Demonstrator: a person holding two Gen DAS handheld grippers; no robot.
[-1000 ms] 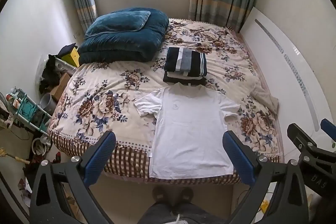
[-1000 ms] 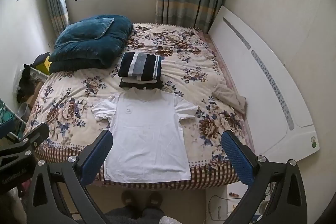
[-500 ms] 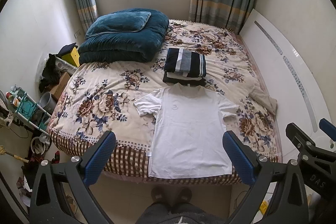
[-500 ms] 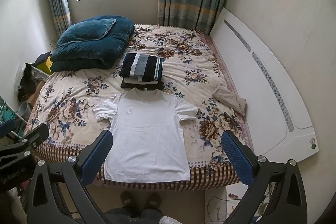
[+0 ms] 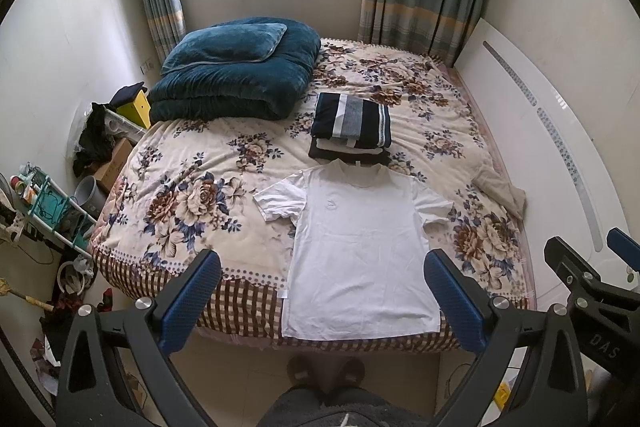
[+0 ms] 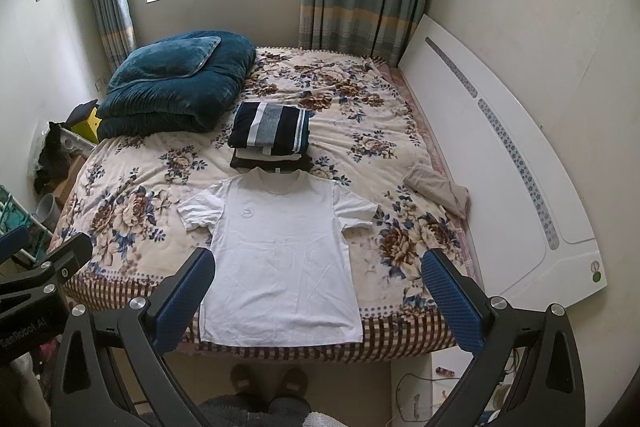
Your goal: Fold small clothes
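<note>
Both tongs, left (image 5: pixel 322 273) and right (image 6: pixel 318 273), hung spread wide, empty, above white T-shirt (image 5: pixel 362 251) lying flat on bed (image 5: pixel 192 163).

Each hand-held gripper has a black frame with triangular cut-outs and two fingers faced with blue textured pads. Left hand-held gripper (image 5: pixel 322 293): silver screw heads sit at the finger joints. Right hand-held gripper (image 6: pixel 318 293): same build; white lettering on its frame reads "DAS", possibly part of a longer marking. The person wears dark grey trousers (image 5: pixel 340 407) and brown slippers (image 6: pixel 270 381).
</note>
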